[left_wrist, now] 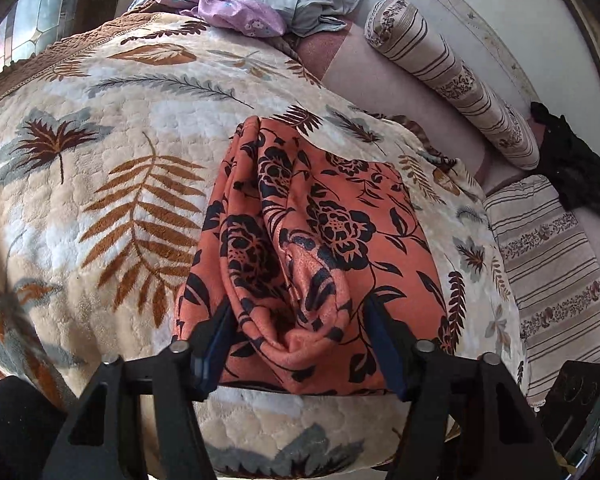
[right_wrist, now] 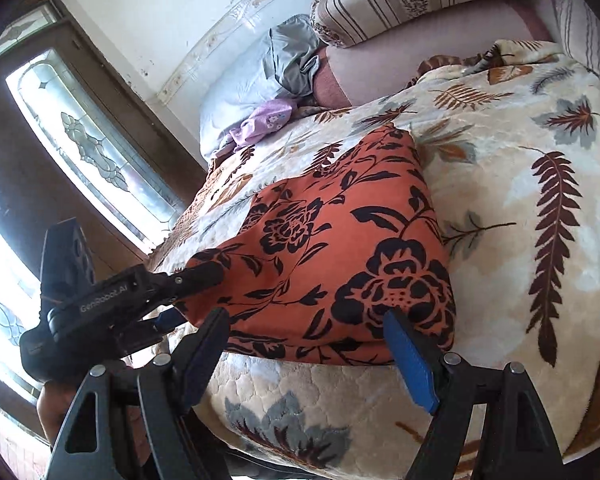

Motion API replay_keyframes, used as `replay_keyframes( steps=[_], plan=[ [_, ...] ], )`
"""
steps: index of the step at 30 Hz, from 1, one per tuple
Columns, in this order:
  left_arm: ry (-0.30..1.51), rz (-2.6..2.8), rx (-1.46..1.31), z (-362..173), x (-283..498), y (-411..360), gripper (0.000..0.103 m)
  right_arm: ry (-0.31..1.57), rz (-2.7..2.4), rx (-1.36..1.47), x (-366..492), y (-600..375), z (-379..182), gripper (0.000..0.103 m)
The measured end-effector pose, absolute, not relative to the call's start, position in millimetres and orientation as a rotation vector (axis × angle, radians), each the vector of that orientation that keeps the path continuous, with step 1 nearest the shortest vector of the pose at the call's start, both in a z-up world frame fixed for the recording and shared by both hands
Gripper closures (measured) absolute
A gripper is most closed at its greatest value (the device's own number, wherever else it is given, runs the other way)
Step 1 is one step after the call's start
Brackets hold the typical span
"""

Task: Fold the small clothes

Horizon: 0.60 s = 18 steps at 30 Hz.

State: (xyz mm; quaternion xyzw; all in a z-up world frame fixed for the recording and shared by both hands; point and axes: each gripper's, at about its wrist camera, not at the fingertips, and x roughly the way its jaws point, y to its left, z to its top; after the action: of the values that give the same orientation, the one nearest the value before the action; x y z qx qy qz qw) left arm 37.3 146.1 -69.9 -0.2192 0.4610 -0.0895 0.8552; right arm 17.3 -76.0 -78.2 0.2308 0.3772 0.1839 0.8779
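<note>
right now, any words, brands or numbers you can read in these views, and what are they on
"GenRobot.AI": white lettering on the black body of the left gripper, seen in the right wrist view.
No other text shows; the orange floral garment, the leaf-print blanket and the striped pillows carry only patterns.

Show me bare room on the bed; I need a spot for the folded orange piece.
Free: the leaf-print blanket left of the orange floral garment, and the blanket patch on the garment's other side in the right wrist view. Crowded: the head end, with the grey cloth, lilac cloth and striped bolster.
</note>
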Motion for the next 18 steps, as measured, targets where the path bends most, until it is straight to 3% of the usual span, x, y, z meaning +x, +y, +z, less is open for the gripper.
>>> replay_keyframes(
  steps=[1,6,10,18],
  plan=[
    [1.006,-0.175,-0.457,-73.8,43.2,147.2,0.09,0.784,0.388,0.486,15.9,-76.4,-78.5,0.021],
    [0.891,-0.109,-0.515,-51.8,19.7,167.0,0.089,0.783,0.398,0.505,8.5,-80.7,-77.1,0.021],
    [1.047,-0.043,-0.533,-112.0,30.1,176.6,0.086,0.785,0.393,0.546,14.1,-87.1,-77.7,0.021],
    [1.023,-0.077,-0.544,-109.9,26.7,182.6,0.085,0.785,0.549,0.588,54.4,-74.0,-44.7,0.021]
  ],
)
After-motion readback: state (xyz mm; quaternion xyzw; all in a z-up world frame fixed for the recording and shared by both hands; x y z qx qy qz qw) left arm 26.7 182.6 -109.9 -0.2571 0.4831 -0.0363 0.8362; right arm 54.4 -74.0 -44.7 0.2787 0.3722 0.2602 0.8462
